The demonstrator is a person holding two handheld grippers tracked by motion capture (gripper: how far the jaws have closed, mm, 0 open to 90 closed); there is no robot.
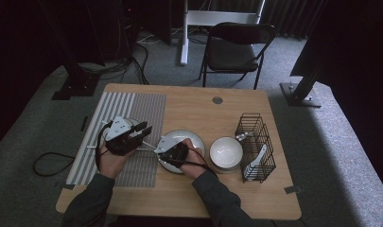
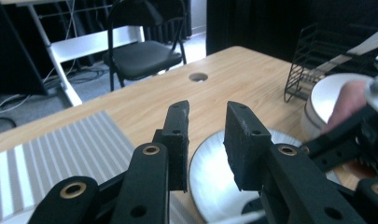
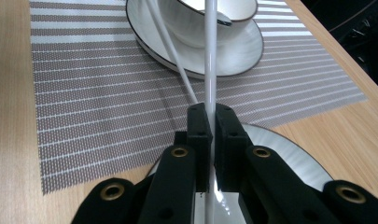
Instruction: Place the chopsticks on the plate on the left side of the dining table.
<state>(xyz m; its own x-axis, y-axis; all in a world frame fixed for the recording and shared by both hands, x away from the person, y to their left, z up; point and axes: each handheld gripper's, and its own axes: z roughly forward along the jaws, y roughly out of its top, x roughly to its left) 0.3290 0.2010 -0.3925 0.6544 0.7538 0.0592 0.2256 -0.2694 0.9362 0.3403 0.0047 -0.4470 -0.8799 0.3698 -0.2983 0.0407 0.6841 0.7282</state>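
Note:
My right gripper [image 3: 211,116] is shut on a thin white stick [image 3: 210,56] that runs straight ahead to a white bowl [image 3: 186,23] on a dark-rimmed saucer [image 3: 242,51]. A second white stick [image 3: 172,51] lies slanted from the saucer onto the striped placemat [image 3: 93,93]. In the high view the right gripper [image 1: 158,152] hovers over the left edge of a grey plate [image 1: 191,139]. My left gripper [image 1: 144,128] is above the placemat [image 1: 132,106]. Its jaws [image 2: 207,126] stand open with nothing between them, above that plate [image 2: 210,186].
A stack of white bowls [image 1: 225,151] sits right of the plate. A black wire rack [image 1: 256,144] with a white spoon [image 1: 257,156] stands near the table's right edge. A folding chair [image 1: 236,47] is behind the table.

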